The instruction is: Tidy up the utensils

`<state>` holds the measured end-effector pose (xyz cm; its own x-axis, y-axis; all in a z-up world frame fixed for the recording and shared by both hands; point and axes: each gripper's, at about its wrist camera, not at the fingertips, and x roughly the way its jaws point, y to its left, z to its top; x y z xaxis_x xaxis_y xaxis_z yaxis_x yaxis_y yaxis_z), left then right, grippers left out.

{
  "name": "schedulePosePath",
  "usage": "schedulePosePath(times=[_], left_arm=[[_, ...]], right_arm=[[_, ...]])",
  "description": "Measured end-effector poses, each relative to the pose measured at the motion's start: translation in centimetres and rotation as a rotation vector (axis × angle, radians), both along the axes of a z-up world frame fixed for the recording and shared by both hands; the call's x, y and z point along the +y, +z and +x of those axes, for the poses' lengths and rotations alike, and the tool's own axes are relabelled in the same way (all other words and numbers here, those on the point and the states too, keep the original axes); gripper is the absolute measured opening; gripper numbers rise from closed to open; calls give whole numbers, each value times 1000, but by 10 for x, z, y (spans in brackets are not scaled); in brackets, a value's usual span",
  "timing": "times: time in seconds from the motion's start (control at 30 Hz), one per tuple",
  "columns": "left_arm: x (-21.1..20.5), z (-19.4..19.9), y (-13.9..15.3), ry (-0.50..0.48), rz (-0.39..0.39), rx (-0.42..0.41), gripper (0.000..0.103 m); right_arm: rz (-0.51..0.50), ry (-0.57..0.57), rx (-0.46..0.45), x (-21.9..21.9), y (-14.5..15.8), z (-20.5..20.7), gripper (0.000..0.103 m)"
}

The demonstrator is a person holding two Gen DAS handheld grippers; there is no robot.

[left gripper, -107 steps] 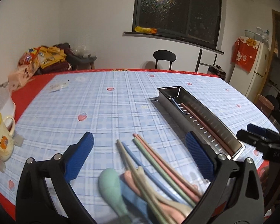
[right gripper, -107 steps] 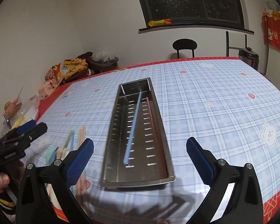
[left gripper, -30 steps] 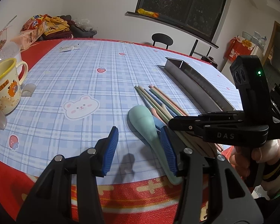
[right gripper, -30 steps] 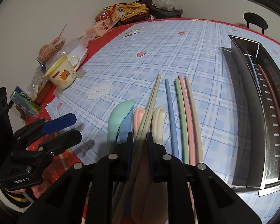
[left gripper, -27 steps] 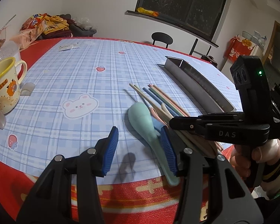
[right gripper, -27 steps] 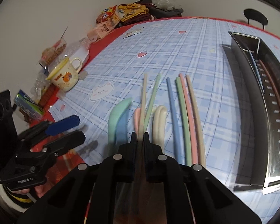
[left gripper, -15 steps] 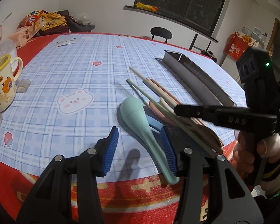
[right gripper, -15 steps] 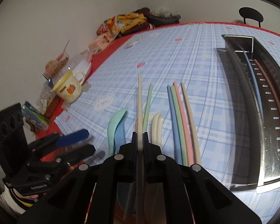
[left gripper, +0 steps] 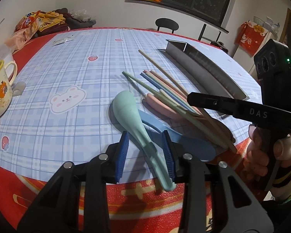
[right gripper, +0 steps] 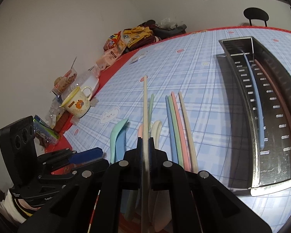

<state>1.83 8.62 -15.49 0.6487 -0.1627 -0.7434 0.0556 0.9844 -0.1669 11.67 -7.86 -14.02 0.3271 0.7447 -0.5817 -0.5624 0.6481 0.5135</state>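
Cream, light and rigid, the chopstick (right gripper: 145, 104) is riding clamped near its thick end in the right claw (right gripper: 144, 147), likely slippery, while the left claw (left gripper: 145, 151) is straddling, parted, the mint spoon (left gripper: 134, 120).

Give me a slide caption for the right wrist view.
Right gripper lifts a cream chopstick above remaining chopsticks, steel tray alongside.

- My table (left gripper: 91, 44) wears a blue plaid cloth with red edges.
- On it lie the steel tray (right gripper: 271, 106), loose chopsticks (right gripper: 176, 124), pastel spoons (left gripper: 129, 112), a yellow-rimmed mug (right gripper: 78, 103), and snack bags (right gripper: 116, 48).
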Motion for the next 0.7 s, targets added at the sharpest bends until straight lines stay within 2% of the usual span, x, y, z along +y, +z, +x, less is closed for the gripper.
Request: schedulePosePath(times=[0.23, 0.4, 0.57, 0.7], left_arm=[[-4, 3, -4, 11, 30, 25, 38], [-12, 6, -5, 21, 92, 27, 38], [-14, 11, -6, 32, 126, 41, 38], [-18, 13, -7, 39, 163, 48, 38]], right_arm=[[172, -15, 65, -20, 2, 10, 6], [160, -44, 33, -27, 5, 8, 6], [116, -48, -43, -23, 8, 0, 6], [118, -43, -59, -24, 7, -1, 6]])
